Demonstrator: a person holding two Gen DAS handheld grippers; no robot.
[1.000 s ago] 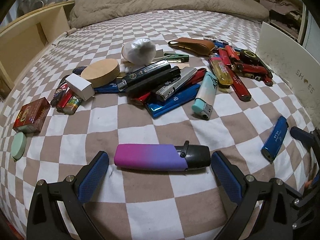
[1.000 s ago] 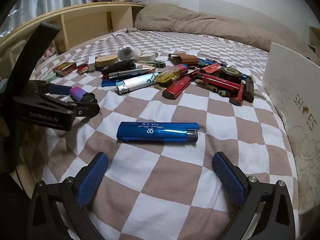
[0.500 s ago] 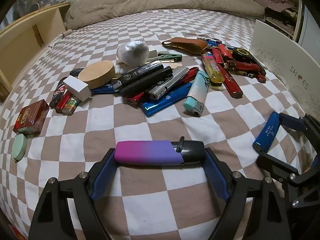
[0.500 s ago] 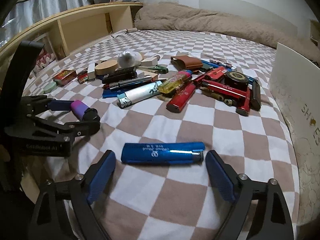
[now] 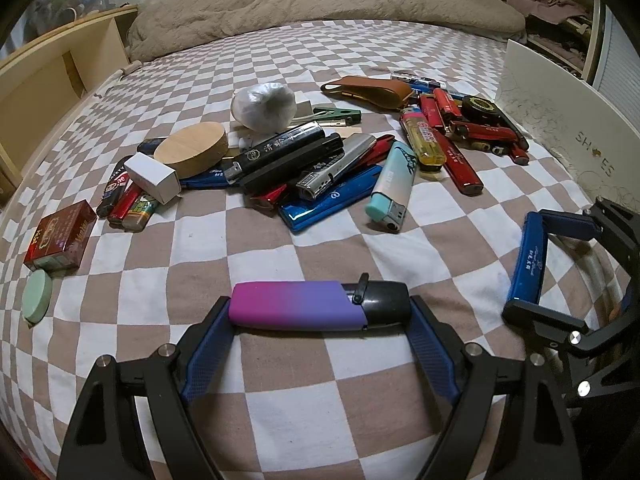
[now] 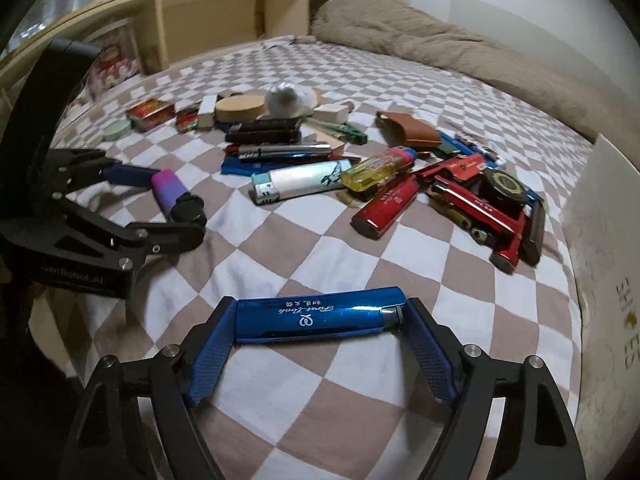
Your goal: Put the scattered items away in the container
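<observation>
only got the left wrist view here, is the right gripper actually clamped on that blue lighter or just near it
Observer: Clamped. The right gripper has closed in, and both pads press the ends of the blue lighter.
Operator: which way round is it
Observer: Its metal cap sits against the pad on the picture's right; the printed side faces up.
Operator: anything close to my left gripper i cant see
Observer: Nothing close; bare checkered sheet lies beyond the left gripper, which holds the purple lighter end to end.

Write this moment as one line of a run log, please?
left gripper: jaws closed on purple-black lighter | right gripper: jaws just closing on blue lighter | pile on checked bedspread untouched | white box at right
</observation>
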